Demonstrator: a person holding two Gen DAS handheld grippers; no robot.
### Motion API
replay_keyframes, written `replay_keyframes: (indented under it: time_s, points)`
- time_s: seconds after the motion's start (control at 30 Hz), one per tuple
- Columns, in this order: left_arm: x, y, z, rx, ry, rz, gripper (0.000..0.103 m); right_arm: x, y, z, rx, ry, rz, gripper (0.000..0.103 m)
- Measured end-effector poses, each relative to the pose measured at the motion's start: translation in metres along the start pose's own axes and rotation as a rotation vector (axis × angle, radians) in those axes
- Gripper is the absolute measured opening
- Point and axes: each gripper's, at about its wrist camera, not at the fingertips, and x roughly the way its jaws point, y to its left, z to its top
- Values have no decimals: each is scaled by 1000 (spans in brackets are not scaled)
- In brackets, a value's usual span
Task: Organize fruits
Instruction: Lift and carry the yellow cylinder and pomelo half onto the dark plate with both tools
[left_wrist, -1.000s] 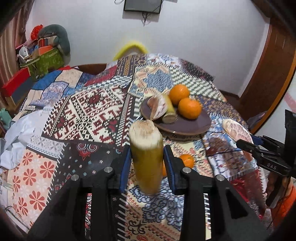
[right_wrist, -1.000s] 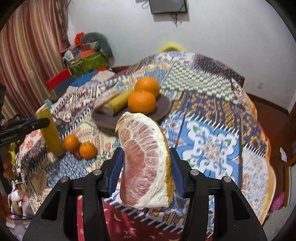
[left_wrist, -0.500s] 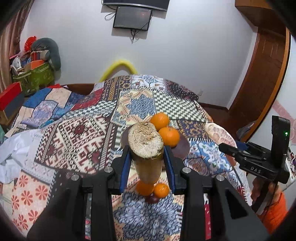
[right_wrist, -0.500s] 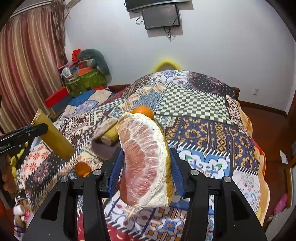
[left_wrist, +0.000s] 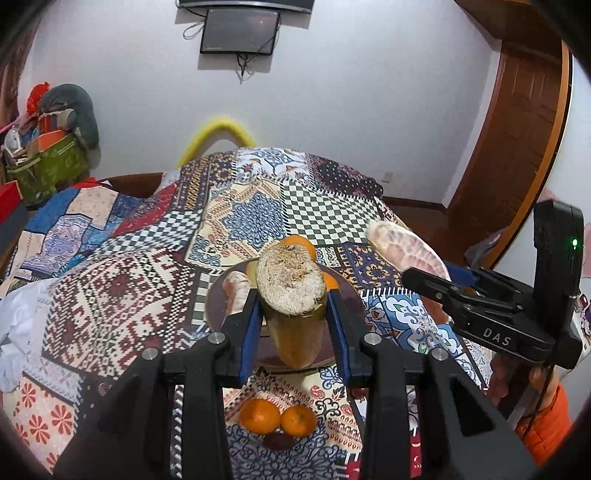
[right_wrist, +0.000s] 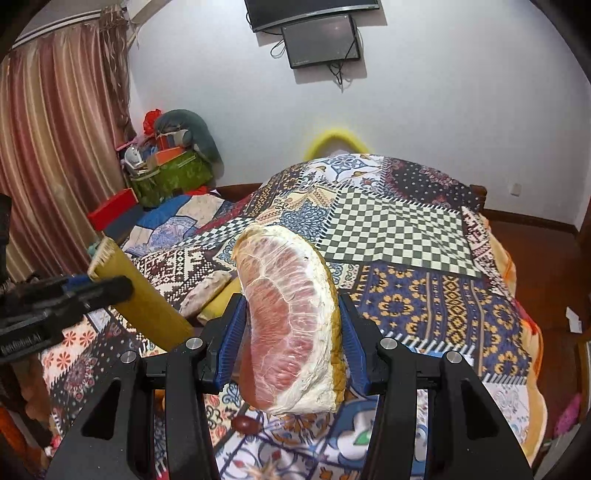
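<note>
The task looks about half done. On the plate (left_wrist: 218, 302) I already see oranges (left_wrist: 295, 243) and other pieces, but two small oranges (left_wrist: 277, 421) are on the bed cover (left_wrist: 110, 288), near its front edge. My left gripper (left_wrist: 293, 314) is closed on a sugarcane piece (left_wrist: 291, 291), above the plate. My right gripper (right_wrist: 291, 325) is closed on a pomelo wedge (right_wrist: 291, 321), lifted in the air. Both must go to the plate, I think.

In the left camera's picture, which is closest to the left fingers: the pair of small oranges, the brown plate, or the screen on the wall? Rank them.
1. Brown plate: just beyond the fingers, under the held fruit.
2. Small oranges: on the quilt below; too close to the plate to call.
3. Screen: far, high on the wall.
</note>
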Motion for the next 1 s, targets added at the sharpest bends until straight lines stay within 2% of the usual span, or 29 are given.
replay_keyframes:
  time_s: [0.4, 1.0]
  points:
    - [61, -1, 3, -28, 94, -19, 34, 42, -6, 13, 11, 38, 21, 46]
    - [106, 11, 24, -104, 116, -6, 35, 95, -27, 1, 91, 176, 34, 47]
